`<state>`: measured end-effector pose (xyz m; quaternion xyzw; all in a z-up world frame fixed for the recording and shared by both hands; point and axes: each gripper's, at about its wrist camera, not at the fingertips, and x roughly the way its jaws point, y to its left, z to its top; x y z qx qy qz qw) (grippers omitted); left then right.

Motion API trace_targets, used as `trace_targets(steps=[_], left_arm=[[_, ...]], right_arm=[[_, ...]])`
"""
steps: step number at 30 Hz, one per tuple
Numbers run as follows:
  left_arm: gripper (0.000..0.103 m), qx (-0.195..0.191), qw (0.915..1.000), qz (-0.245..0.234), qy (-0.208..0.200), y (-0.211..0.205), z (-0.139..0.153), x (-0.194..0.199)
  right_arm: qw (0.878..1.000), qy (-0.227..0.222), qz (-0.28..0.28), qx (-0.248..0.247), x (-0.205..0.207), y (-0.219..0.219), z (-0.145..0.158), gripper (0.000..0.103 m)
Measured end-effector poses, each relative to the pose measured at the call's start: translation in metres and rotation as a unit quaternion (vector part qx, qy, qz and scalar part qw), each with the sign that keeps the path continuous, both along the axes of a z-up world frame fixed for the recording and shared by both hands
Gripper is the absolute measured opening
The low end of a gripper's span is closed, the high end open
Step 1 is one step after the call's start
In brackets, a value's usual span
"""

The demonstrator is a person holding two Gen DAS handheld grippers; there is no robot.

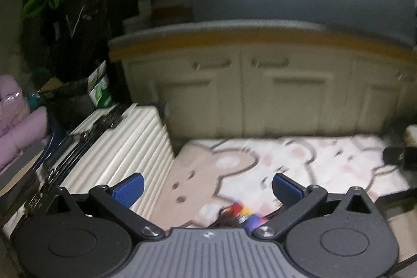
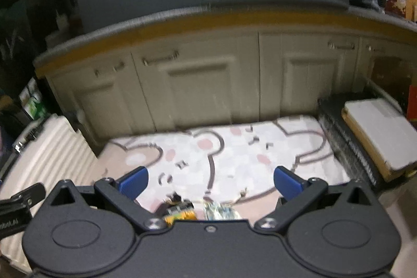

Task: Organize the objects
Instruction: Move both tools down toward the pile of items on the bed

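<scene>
Your left gripper (image 1: 207, 186) has its blue-padded fingers (image 1: 129, 188) spread wide, with nothing between them. Just below that gap, at the near edge of the mat, lies a small cluster of colourful objects (image 1: 243, 212): red, yellow, white and purple patches beside something dark and tufted. The gripper body hides their lower part and the blur is too heavy to say what they are. The fingers hang above them and touch nothing.

Your right gripper (image 2: 210, 180) is likewise spread, its blue fingers (image 2: 286, 183) holding nothing. Close under it, again at the mat's near edge, sit a dark and yellow item (image 2: 179, 211) and, just to its right, a pale greenish one (image 2: 220, 211). Both are blurred and partly cut off by the gripper body.

These things rest on a cartoon-printed mat (image 2: 234, 147) in pink, cream and beige with dark outlines, spread on the floor. To the left of the mat lies a cream ribbed suitcase (image 1: 122, 147) on its side, its dark handle hardware along the upper face. To the right, in the right wrist view, a dark ribbed case (image 2: 346, 145) carries a flat pale box (image 2: 378, 132) on top. Behind the mat stands a row of cream cabinet doors (image 2: 195, 90) with metal handles, under a grey worktop (image 2: 161, 17) with a yellow band along its edge.
</scene>
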<state>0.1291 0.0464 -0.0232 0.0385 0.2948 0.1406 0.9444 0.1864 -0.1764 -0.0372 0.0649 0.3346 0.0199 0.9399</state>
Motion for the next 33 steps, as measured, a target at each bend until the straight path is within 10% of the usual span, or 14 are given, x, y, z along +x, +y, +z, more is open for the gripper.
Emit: trace_targets(steps=[16,33], left_arm=[[0.103,-0.056,0.9812,-0.081,0.166,0.047,-0.09,-0.004],[0.077,-0.147,0.9503,-0.116,0.248,0.054,-0.125,0.007]], right_arm=[[0.975,0.218,0.026,-0.042,0.027,0.054,-0.137,0.103],[0.943,0.26,0.072,-0.195,0.037,0.1,-0.201,0.103]])
